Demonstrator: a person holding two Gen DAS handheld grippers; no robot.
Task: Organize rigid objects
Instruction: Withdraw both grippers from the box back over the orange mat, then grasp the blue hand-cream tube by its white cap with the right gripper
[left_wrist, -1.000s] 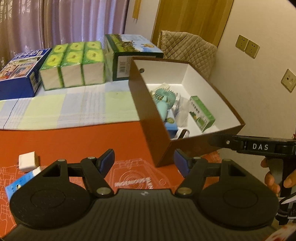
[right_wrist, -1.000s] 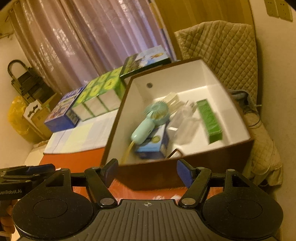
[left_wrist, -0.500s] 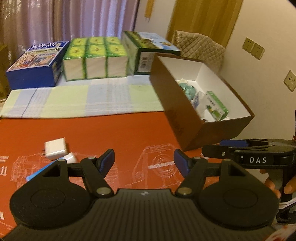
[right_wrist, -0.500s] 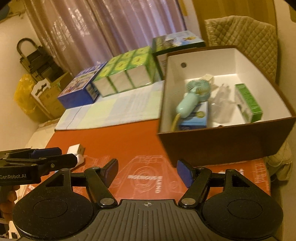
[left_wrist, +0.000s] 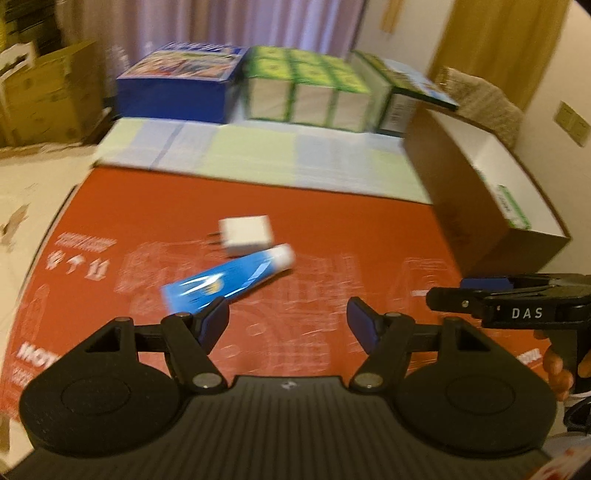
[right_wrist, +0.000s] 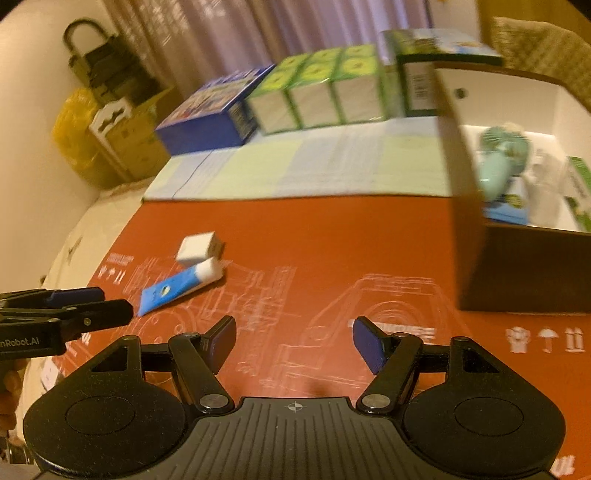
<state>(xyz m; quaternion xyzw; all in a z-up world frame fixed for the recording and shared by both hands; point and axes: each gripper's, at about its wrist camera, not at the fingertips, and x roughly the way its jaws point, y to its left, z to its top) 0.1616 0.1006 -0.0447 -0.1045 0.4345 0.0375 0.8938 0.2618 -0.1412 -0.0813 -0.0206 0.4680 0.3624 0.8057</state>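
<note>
Nearest the cameras, the left gripper (left_wrist: 288, 317) and the right gripper (right_wrist: 294, 338) hover over the table, each with its blue-padded jaws spread wide and nothing between them. Each shows at the edge of the other's view, held by a hand (left_wrist: 557, 365) of which only the fingers are visible.

Beneath them lies a red mat (right_wrist: 332, 240) printed with pale line drawings and lettering, blurred in both views. On the mat, just ahead of the left gripper's left finger, is a blue tube (left_wrist: 229, 280) with a white cap, lying flat and pointing its cap away and to the right. A small white charger block (left_wrist: 246, 236) sits right beside the cap end, seemingly touching it, though the blur makes that hard to settle.

To the right stands an open brown box (right_wrist: 517, 269) with white inner walls. Inside it are a mint-green handheld fan (right_wrist: 496, 162), a green carton (right_wrist: 580, 188) and a blue packet (right_wrist: 506, 212) under the fan.

Beyond the mat is a pale checked cloth (left_wrist: 258, 155). Behind that stand a blue box (left_wrist: 177, 88), a row of green-topped packs (left_wrist: 306, 92) and a dark green box (left_wrist: 402, 92). Farthest back hang pinkish curtains (right_wrist: 207, 33); cardboard cartons (right_wrist: 129, 140) sit at the left.
</note>
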